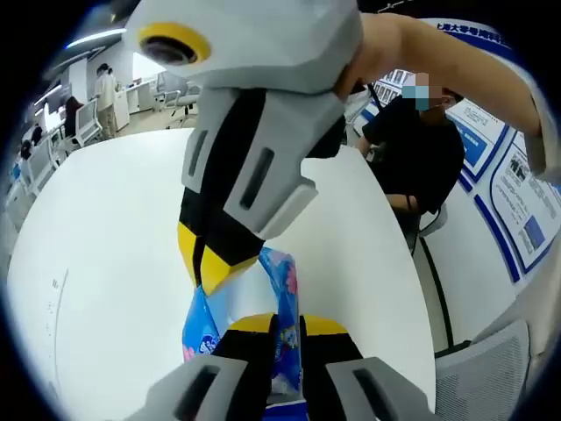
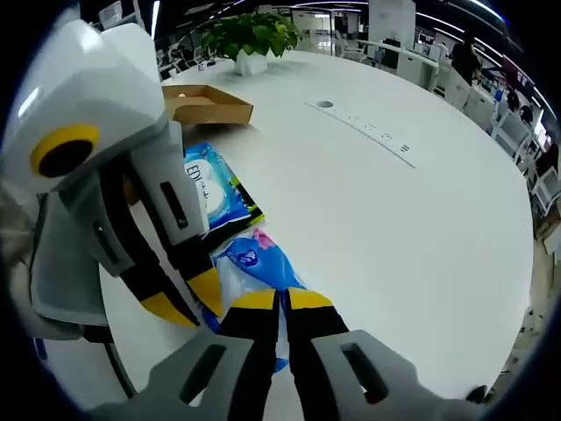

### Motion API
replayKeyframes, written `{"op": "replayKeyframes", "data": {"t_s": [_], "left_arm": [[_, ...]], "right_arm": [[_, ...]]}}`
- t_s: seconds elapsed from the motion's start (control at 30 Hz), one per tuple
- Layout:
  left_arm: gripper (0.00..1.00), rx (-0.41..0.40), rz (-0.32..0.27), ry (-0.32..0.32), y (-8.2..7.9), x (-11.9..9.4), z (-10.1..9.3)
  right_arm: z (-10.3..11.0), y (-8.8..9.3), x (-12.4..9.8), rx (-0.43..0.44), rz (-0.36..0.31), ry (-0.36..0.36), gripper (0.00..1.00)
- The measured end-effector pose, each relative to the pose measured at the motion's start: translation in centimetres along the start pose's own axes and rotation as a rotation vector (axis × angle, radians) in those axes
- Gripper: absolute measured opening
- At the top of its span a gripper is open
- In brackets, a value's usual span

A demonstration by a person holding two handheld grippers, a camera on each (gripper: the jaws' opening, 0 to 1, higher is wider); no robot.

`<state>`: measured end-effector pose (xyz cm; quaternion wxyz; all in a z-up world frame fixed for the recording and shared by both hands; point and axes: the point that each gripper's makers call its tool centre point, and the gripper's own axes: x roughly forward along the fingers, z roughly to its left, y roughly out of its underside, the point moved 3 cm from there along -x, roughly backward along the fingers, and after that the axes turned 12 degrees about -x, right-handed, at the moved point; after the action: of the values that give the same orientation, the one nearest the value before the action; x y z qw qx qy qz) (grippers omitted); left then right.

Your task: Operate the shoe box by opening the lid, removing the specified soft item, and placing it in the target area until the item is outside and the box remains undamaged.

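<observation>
A soft blue packet [image 1: 282, 289] with pink print is held over the white table [image 1: 114, 246] by both grippers. My left gripper [image 1: 289, 326] is shut on its near end. My right gripper [image 1: 209, 263] reaches down from above and pinches its upper left corner. In the right gripper view, my right gripper [image 2: 282, 301] is shut on the blue packet [image 2: 250, 259], and the left gripper [image 2: 188, 303] comes in from the left onto the same packet. A brown cardboard shoe box [image 2: 206, 105] lies open farther back on the table [image 2: 394, 219].
A second flat packet [image 2: 215, 195], blue and green, lies between the box and the grippers. A potted plant [image 2: 250, 35] stands at the far end. A person [image 1: 421, 149] sits at the table's edge, and a mesh chair [image 1: 491, 373] stands nearby.
</observation>
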<state>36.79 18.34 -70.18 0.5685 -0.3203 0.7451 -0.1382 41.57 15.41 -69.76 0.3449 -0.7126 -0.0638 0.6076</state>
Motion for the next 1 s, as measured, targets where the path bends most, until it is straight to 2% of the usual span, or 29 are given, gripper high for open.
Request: {"op": "replayKeyframes", "data": {"t_s": [0.2, 0.33, 0.83, 1.0], "left_arm": [[0.17, 0.024, -0.016, -0.018, 0.2, -1.5, -0.3], [0.21, 0.008, -0.045, -0.035, 0.2, -2.9, -0.4], [0.3, -0.013, -0.109, -0.095, 2.8, -9.0, -0.8], [0.35, -0.043, -0.161, -0.106, 3.7, -11.5, -1.3]], "right_arm": [[0.1, -0.3, -1.0, -0.006, -0.006, 0.032, 0.07], [0.5, -0.8, -1.6, -0.014, -0.011, 0.056, 0.1], [2.7, -2.3, -3.7, -0.058, -0.055, 0.099, 0.19], [4.3, -3.1, -4.4, -0.061, -0.079, 0.107, 0.22]]}}
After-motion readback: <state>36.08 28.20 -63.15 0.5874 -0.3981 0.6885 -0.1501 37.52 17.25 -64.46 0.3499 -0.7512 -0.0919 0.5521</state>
